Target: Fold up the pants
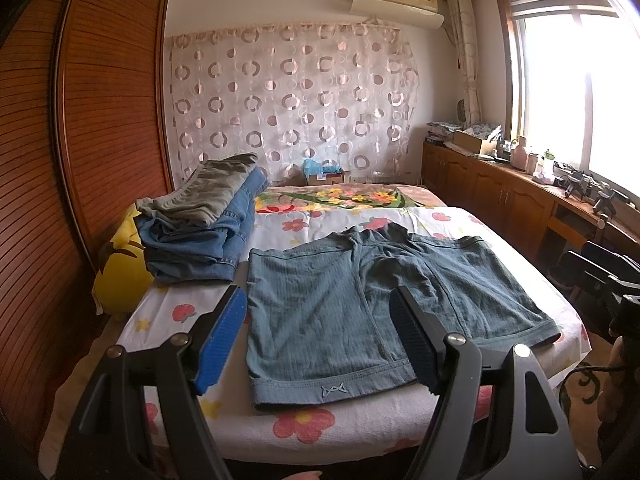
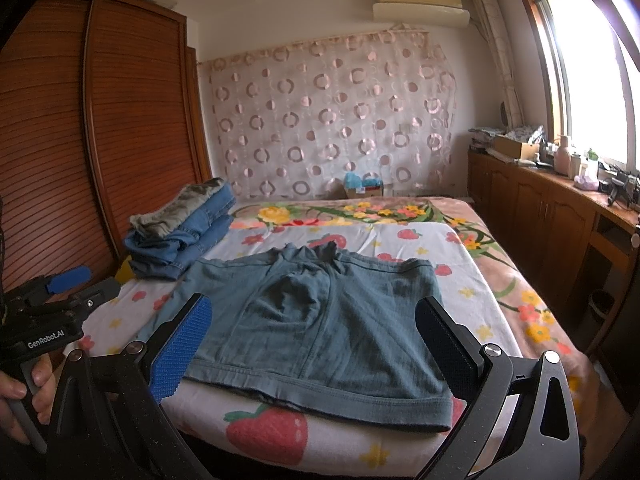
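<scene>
Pants, teal shorts, lie flat & unfolded at frame centre on bed. Left gripper & right gripper both spread wide, nothing held, hovering near hem. Step: pre-grasp. Next, prob.: pinch one leg's edge, fold across.

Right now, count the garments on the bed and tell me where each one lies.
3 that show. The teal shorts lie spread flat near the front edge. At the left, an olive garment sits folded on blue jeans. More may be hidden within that pile.
</scene>
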`<action>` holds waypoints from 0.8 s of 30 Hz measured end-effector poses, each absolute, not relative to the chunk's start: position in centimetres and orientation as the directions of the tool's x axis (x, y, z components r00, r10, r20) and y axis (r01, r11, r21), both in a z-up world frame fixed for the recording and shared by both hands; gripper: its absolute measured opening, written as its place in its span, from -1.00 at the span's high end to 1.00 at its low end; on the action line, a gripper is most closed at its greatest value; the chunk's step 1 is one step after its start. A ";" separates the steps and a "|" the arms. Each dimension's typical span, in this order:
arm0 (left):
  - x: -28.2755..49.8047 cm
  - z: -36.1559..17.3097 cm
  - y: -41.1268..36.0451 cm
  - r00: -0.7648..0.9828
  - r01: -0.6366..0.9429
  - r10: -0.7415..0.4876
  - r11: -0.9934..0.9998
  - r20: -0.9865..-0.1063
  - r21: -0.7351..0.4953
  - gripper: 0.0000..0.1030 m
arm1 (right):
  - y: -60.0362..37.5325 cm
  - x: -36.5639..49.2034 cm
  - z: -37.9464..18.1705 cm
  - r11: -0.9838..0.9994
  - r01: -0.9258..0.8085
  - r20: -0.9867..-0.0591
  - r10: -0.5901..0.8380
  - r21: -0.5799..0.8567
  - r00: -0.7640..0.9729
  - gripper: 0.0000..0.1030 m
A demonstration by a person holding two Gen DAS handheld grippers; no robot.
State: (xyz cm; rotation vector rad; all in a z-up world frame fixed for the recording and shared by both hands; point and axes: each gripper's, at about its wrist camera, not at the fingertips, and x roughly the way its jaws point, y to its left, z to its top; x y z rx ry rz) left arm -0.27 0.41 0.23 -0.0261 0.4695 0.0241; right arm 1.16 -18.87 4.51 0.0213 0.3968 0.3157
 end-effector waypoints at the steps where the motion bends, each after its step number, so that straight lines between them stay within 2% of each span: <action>1: -0.3 0.2 0.4 0.892 -0.029 0.017 0.999 -0.452 -0.019 -0.45 | -18.9 1.1 4.5 0.951 -0.299 -0.376 0.307 0.082 0.874 -1.00; 24: -0.3 0.2 0.4 0.894 -0.029 0.019 0.999 -0.447 -0.015 -0.45 | -18.9 1.2 4.5 0.951 -0.297 -0.376 0.306 0.085 0.875 -1.00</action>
